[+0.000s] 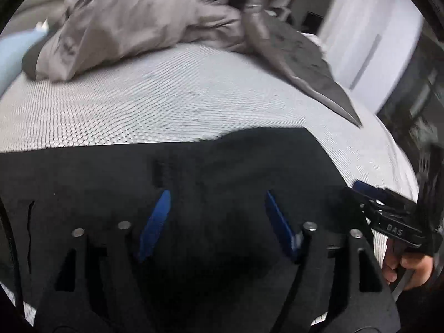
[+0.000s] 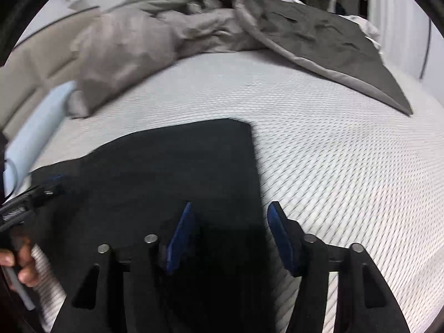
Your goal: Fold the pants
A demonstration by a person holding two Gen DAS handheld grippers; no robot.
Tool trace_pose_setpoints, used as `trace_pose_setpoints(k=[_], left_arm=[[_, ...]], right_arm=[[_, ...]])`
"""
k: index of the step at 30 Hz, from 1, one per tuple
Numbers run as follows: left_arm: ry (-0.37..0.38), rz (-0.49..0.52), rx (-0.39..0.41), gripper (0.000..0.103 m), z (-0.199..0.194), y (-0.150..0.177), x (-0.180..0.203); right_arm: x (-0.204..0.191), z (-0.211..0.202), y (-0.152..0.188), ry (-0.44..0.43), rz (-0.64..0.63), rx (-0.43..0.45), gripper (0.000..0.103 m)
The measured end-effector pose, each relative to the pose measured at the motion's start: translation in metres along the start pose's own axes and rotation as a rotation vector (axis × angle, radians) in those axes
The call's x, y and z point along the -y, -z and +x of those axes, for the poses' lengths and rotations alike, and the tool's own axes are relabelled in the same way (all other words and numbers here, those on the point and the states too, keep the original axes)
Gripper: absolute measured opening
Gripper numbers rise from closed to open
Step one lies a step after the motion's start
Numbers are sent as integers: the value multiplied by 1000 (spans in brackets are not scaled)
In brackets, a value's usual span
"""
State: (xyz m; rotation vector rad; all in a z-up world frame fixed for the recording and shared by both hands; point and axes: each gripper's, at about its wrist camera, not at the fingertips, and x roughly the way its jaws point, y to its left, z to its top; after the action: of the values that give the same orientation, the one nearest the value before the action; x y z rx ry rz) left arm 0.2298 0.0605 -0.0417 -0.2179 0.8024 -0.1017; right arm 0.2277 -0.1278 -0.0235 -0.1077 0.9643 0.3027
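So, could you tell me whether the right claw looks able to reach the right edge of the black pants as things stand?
Probably yes. The right claw is open and sits right over the right edge of the black pants, with only bare mattress beside it and nothing in the way.

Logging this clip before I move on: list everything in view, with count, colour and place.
pants: one, black, flat on the near mattress
mattress: one, white textured cover, underneath everything
duvet: one, grey, bunched at the far side
pillow: one, pale blue, far left edge
left tool: one, black with blue pads, open above the pants
right tool: one, black with blue pads, open over the pants' right edge
hand: one seen in each view, gripping the other tool's handle
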Motion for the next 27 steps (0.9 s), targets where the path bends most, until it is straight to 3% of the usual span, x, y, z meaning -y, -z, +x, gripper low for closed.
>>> trace_pose_setpoints(k=[3, 5, 7, 9, 11, 14, 17, 19, 20, 22, 23, 27], left_arm=[[-30, 117, -51, 83, 15, 14, 24], [-142, 127, -88, 82, 27, 20, 19], [-127, 78, -81, 82, 15, 23, 6], [-139, 74, -33, 82, -10, 25, 2], [-158, 68, 11, 82, -32, 30, 0], [-92, 33, 11, 83, -42, 45, 5], [-100, 40, -48, 83, -26, 60, 14], [-172, 62, -98, 83, -10, 67, 16], [-206, 54, -115, 83, -7, 70, 12], [-186, 1, -109, 83, -16, 71, -2], [-189, -19, -93, 83, -26, 74, -8], [-183, -108, 5, 83, -73, 83, -42]], right_arm=[[-27, -6, 12, -126, -6, 23, 74], [-37, 10, 17, -125, -34, -48, 74], [-34, 21, 22, 27, -69, -90, 72], [-22, 7, 24, 202, -84, -62, 73], [-1, -18, 24, 245, -35, -16, 73], [11, -43, 33, 115, 50, 26, 74], [-12, -46, 48, -37, 17, 31, 74], [-33, -34, 53, -78, -68, -5, 76], [-41, -22, 56, -15, -121, -30, 76], [-39, -8, 66, 140, -180, -84, 77], [-33, -7, 68, 170, -175, -89, 82], [7, -32, 70, 162, -78, -66, 84]])
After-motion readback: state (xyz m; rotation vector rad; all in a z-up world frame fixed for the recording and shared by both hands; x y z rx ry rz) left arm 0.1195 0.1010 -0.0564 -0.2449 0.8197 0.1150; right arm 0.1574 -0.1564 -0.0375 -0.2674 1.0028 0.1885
